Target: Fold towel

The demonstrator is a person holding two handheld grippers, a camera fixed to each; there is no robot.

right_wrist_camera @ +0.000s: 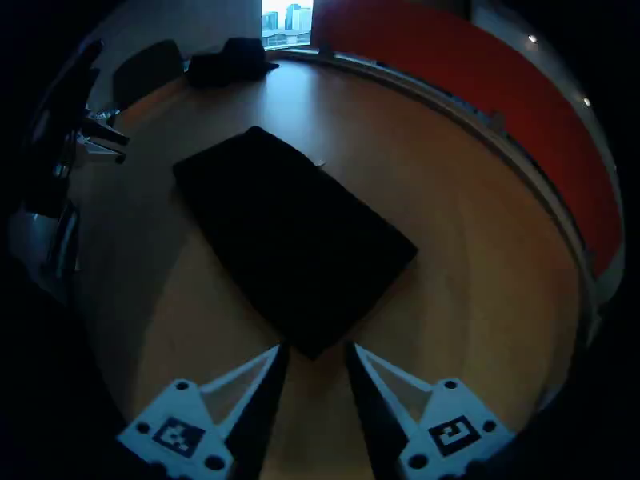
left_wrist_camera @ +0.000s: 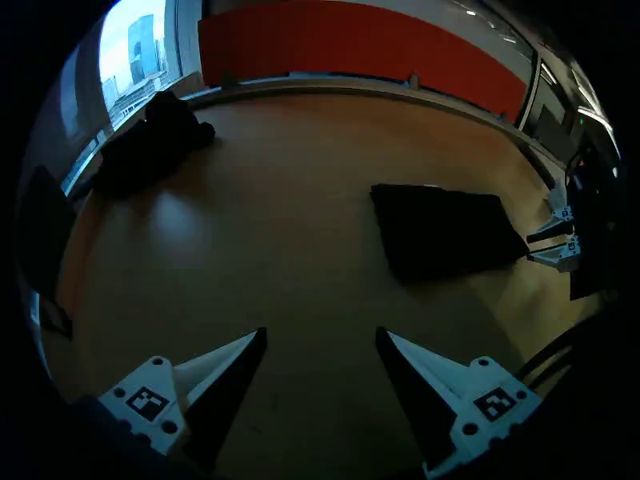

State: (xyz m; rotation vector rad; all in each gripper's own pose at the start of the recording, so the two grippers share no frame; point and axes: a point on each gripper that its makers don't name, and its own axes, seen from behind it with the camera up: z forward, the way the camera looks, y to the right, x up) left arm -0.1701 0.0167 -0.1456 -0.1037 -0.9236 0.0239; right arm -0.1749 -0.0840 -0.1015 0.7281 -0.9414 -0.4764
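Right gripper view, dim, dark towel (right_wrist_camera: pixel 292 240), folds unreadable, corner between spread right tool (right_wrist_camera: pixel 314 349), left tool (left_wrist_camera: pixel 320 333) spread

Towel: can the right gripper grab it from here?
Probably yes. The right gripper is open, the towel lies flat on the table, and its near corner sits at the fingertips, nothing between.

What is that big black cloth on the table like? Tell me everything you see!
The black rectangular towel looks like soft, plain cloth. It lies flat and smooth on the brown wooden table, slanted in the right gripper view. Its nearest corner pokes between the open fingertips of the right gripper; whether they touch it is hard to tell. Nothing else lies on it.
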